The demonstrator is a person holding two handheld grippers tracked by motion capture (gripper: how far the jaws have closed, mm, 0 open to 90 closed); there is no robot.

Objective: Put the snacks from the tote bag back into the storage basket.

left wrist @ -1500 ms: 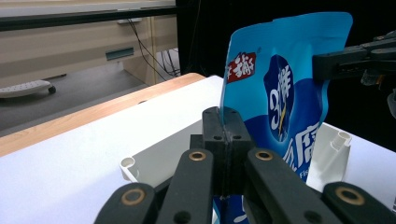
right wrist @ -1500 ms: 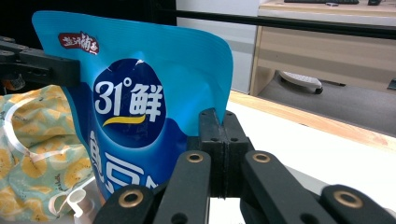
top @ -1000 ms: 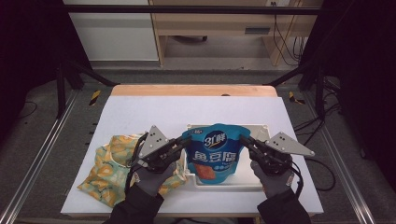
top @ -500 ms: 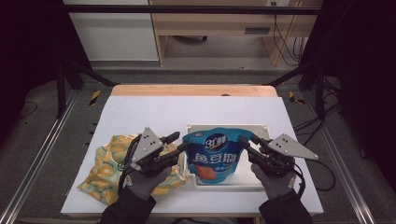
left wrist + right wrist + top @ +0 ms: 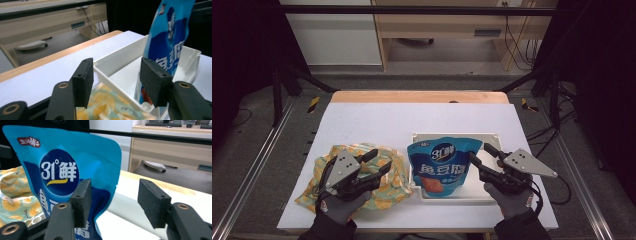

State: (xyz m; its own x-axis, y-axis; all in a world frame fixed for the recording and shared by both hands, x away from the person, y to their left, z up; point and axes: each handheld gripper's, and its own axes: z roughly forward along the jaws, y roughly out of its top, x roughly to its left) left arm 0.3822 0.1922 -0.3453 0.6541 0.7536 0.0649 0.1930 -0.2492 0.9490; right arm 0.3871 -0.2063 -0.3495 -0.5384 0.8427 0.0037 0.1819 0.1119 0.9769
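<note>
Blue and glossy, the pouch (image 5: 440, 166) stands in the white tray (image 5: 492, 137) between the two tongs, leaning a little, with no pad on it. The right tongs (image 5: 479, 155) sit just beside its edge, released; their jaws have just been opening and only that edge pokes into the gap. The left tongs (image 5: 378, 162) are released too, jaws just opened with nothing pressed between them, and hover over the yellow fruit-print bag (image 5: 384, 185) on the far side from the tray. By the look of it, setting the pouch in the tray is done. What seems left is that bag, lying flat under the left tongs on the white surface (image 5: 372, 120) and not yet gripped. Beyond both tongs the surface ends in a wooden edge (image 5: 417, 96), then grey floor, a pale cabinet (image 5: 332, 35), a wooden desk (image 5: 447, 22) with cables, and dark frame bars.
</note>
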